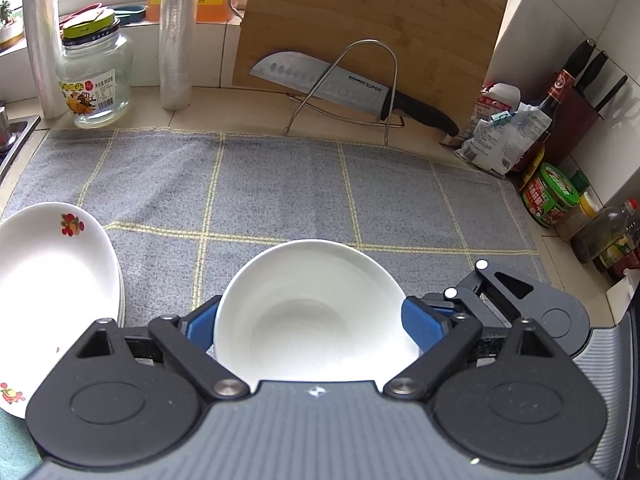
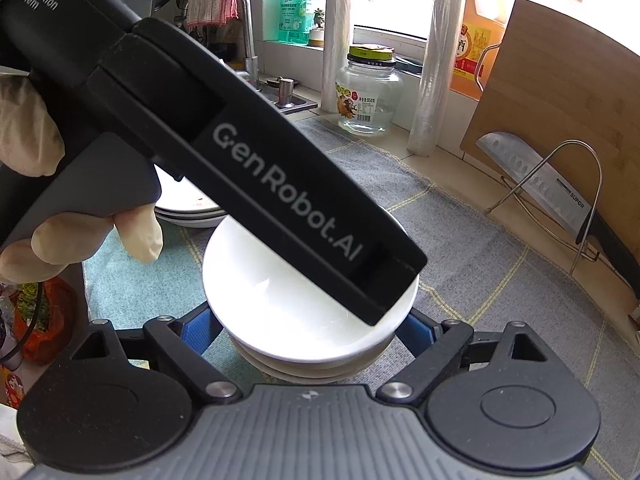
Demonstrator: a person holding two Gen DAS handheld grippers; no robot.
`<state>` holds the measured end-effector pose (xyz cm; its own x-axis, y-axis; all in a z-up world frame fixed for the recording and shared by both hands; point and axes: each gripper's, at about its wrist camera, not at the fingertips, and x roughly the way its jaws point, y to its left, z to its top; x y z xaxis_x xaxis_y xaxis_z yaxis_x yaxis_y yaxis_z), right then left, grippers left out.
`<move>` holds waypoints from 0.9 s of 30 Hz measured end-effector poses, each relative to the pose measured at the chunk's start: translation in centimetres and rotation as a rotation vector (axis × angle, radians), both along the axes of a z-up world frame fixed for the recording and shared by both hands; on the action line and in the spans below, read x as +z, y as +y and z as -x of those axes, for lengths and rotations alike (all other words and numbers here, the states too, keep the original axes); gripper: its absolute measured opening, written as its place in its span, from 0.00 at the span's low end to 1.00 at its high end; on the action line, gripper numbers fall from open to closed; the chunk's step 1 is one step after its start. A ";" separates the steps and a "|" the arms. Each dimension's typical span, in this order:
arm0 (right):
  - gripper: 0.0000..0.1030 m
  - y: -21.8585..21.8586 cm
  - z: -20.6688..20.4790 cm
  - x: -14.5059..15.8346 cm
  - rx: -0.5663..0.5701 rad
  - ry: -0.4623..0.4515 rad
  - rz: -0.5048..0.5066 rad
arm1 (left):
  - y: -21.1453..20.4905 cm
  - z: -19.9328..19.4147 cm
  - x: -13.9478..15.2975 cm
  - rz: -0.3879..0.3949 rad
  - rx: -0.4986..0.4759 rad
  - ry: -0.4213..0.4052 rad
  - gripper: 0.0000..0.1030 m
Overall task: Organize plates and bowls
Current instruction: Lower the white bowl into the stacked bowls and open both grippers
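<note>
Between the blue pads (image 1: 200, 326) of the left gripper (image 1: 316, 328) sits a plain white bowl (image 1: 316, 312), its rim meeting a pad on each side, so the fingers hold it at a fairly wide spread. The gripper tilts steeply down toward the grey checked mat (image 1: 280, 184). In the right wrist view the left gripper's black body (image 2: 256, 160) crosses the picture slantwise from upper left, with a gloved hand (image 2: 28, 152) wrapped round its handle.

The right gripper (image 2: 308, 330) also tilts down, its blue pads (image 2: 196, 332) flanking a stack of white bowls (image 2: 308, 364); the top bowl's rim lies between them, but whether the pads press on it cannot be told. In the left wrist view its linkage (image 1: 492, 292) shows just beside the left gripper's right finger.

Left of the left fingers, near but apart, stands a pile of white plates (image 1: 52, 272) with fruit prints, reaching the mat's left edge. Ahead of the fingers the mat lies bare up to a wire rack (image 1: 360, 92) holding a knife (image 1: 344, 88) against a wooden cutting board (image 1: 368, 24). Far ahead to the left are a glass jar (image 1: 96, 76) and two film rolls (image 1: 174, 36). Sauce bottles (image 1: 600, 236) crowd the mat's right edge.
</note>
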<state>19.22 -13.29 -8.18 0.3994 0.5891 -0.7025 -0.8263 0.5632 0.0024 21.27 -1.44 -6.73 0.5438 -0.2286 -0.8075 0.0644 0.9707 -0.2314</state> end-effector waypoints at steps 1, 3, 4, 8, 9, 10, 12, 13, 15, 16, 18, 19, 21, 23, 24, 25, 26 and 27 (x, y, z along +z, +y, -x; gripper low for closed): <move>0.91 0.0 -0.1 0.0 -0.001 0.003 -0.002 | 0.0 0.0 0.0 0.000 0.000 0.000 0.89; 0.91 0.0 -0.1 0.0 -0.002 0.005 0.000 | 0.0 0.0 0.0 0.004 0.001 0.000 0.89; 0.91 -0.1 0.0 0.0 -0.003 0.004 0.000 | 0.0 -0.1 0.0 0.005 0.002 -0.001 0.89; 0.92 0.0 0.1 -0.1 -0.005 -0.004 0.004 | 0.1 -0.1 0.1 -0.025 0.008 -0.019 0.91; 0.94 0.0 0.1 -0.1 -0.006 -0.005 0.004 | 0.1 -0.1 0.2 -0.034 0.009 -0.029 0.91; 1.00 -0.1 0.2 0.0 -0.007 -0.012 -0.002 | 0.2 -0.1 0.4 -0.036 0.009 -0.046 0.91; 1.00 -0.4 0.5 0.4 -0.006 -0.031 -0.029 | 0.5 0.0 0.6 -0.030 0.013 -0.064 0.92; 1.00 -0.5 0.5 0.6 -0.003 -0.030 -0.033 | 0.7 0.0 0.8 -0.025 0.016 -0.072 0.92; 1.00 -0.5 0.4 0.7 -0.008 -0.031 -0.029 | 0.9 0.2 1.0 -0.027 0.028 -0.092 0.92; 1.00 -0.6 0.5 0.7 -0.009 -0.034 -0.029 | 1.0 0.3 1.2 -0.031 0.034 -0.099 0.92; 1.00 -0.7 0.6 0.8 -0.017 -0.038 -0.031 | 1.2 0.6 1.4 -0.038 0.043 -0.109 0.93; 1.00 -0.8 0.8 0.9 -0.020 -0.044 -0.035 | 1.3 0.8 1.5 -0.040 0.049 -0.111 0.93; 1.00 -1.0 1.1 1.2 -0.018 -0.053 -0.048 | 1.6 1.0 1.6 -0.042 0.061 -0.113 0.93; 1.00 -1.2 1.4 1.5 -0.011 -0.058 -0.065 | 1.8 1.3 1.7 -0.042 0.072 -0.115 0.93; 1.00 -1.2 1.6 1.7 -0.006 -0.056 -0.074 | 1.9 1.4 1.7 -0.041 0.075 -0.116 0.93; 1.00 -1.3 1.7 1.8 0.000 -0.054 -0.085 | 2.0 1.6 1.8 -0.040 0.077 -0.118 0.93; 1.00 -1.3 1.9 1.9 0.006 -0.054 -0.091 | 2.0 1.7 1.8 -0.041 0.077 -0.120 0.93; 1.00 -1.3 2.0 2.0 0.013 -0.052 -0.095 | 2.1 1.9 1.9 -0.041 0.079 -0.123 0.93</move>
<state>17.23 -14.58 -6.19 0.4261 0.6574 -0.6215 -0.8338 0.5519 0.0122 19.38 0.65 -4.87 0.6545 -0.1488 -0.7413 0.0125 0.9824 -0.1862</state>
